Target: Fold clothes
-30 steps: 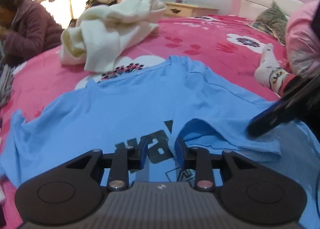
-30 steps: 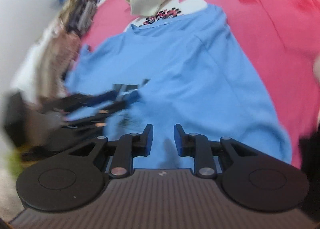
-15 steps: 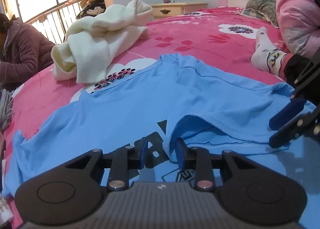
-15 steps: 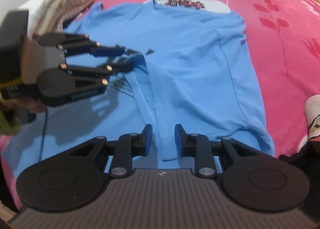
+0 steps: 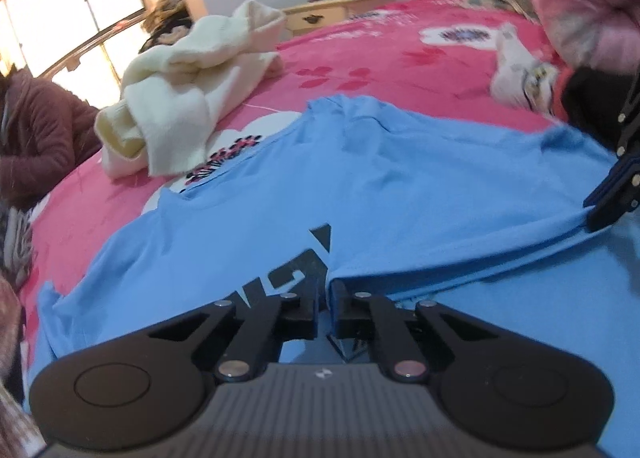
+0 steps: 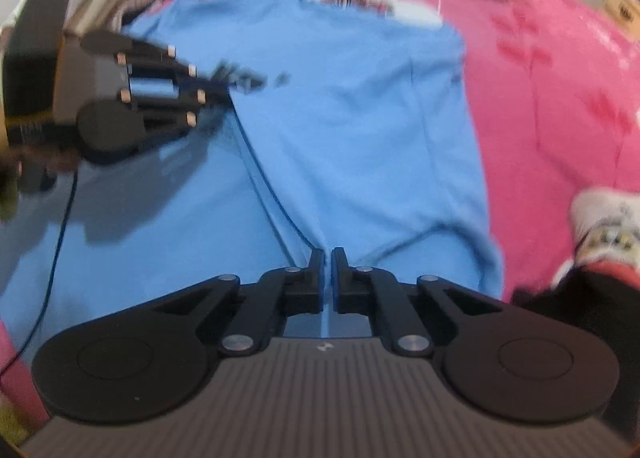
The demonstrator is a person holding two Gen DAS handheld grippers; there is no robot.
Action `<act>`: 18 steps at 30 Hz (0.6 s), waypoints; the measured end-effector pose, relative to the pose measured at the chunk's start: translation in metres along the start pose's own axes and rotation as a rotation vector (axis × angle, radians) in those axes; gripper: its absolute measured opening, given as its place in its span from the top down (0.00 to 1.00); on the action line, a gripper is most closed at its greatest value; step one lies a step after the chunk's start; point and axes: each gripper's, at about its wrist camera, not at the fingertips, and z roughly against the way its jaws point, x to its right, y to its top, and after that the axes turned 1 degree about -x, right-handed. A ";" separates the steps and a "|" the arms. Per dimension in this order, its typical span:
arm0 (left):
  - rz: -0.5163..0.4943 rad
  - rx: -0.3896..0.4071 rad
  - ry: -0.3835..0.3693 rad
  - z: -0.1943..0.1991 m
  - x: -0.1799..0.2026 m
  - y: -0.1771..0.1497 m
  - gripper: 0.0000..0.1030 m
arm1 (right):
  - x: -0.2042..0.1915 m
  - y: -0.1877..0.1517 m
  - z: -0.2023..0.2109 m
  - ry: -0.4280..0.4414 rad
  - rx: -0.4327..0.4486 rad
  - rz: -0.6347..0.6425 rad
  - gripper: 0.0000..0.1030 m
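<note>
Left wrist view: a blue shirt (image 5: 400,194) lies spread on the pink bed (image 5: 380,62). The left hand-held gripper (image 5: 324,298) has its fingers pressed together on a folded edge of the shirt beside the dark print (image 5: 304,266). The right hand-held gripper (image 5: 600,210) pinches the same edge at the right margin. A cream garment (image 5: 184,86) lies beyond the collar.

Right wrist view: the right hand-held gripper (image 6: 328,262) is clamped on the shirt's (image 6: 340,118) fold line. The left hand-held gripper (image 6: 224,90), blurred, grips the fold farther up. A socked foot (image 6: 604,222) rests at the right.
</note>
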 end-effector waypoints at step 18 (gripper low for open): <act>0.361 -0.020 -0.051 0.014 -0.071 0.012 0.33 | 0.131 -0.053 0.002 0.363 0.108 -0.983 0.56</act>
